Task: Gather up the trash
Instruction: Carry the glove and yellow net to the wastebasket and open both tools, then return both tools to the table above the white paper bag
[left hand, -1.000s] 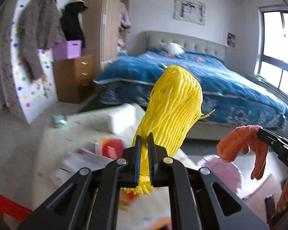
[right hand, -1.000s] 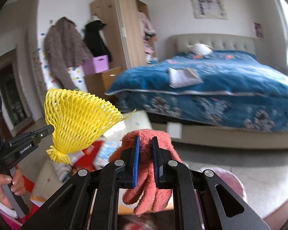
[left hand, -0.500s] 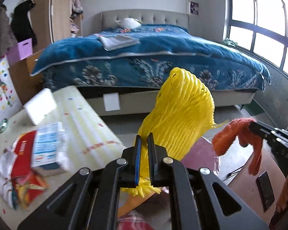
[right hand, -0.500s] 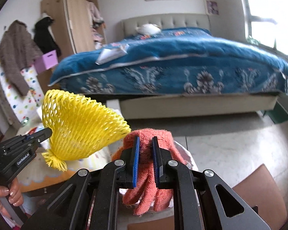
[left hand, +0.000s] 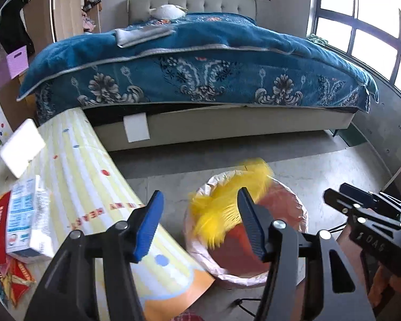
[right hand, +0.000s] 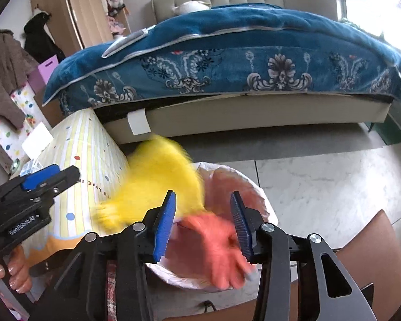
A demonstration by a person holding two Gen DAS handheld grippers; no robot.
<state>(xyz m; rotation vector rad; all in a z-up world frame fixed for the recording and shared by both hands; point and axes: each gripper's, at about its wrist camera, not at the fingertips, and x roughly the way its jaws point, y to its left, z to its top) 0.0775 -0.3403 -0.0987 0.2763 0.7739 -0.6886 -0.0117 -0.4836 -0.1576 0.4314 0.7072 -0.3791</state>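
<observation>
Dropping both pieces: left gripper (left hand: pixel 200 224) and right gripper (right hand: pixel 203 224) jaws opening, yellow foam net (left hand: pixel 227 203) and orange glove (right hand: pixel 216 248) falling into the lined bin (left hand: pixel 200 263); next I reach for table-edge wrappers (left hand: pixel 16 230)

Both jaws now opening, yellow foam net (left hand: pixel 227 203) and orange glove (right hand: pixel 216 243) released over the bin (left hand: pixel 302 214).

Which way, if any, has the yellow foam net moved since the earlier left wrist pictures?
Yes. The yellow foam net has dropped out of the opening left gripper, down toward the lined bin, below the bed.
</observation>
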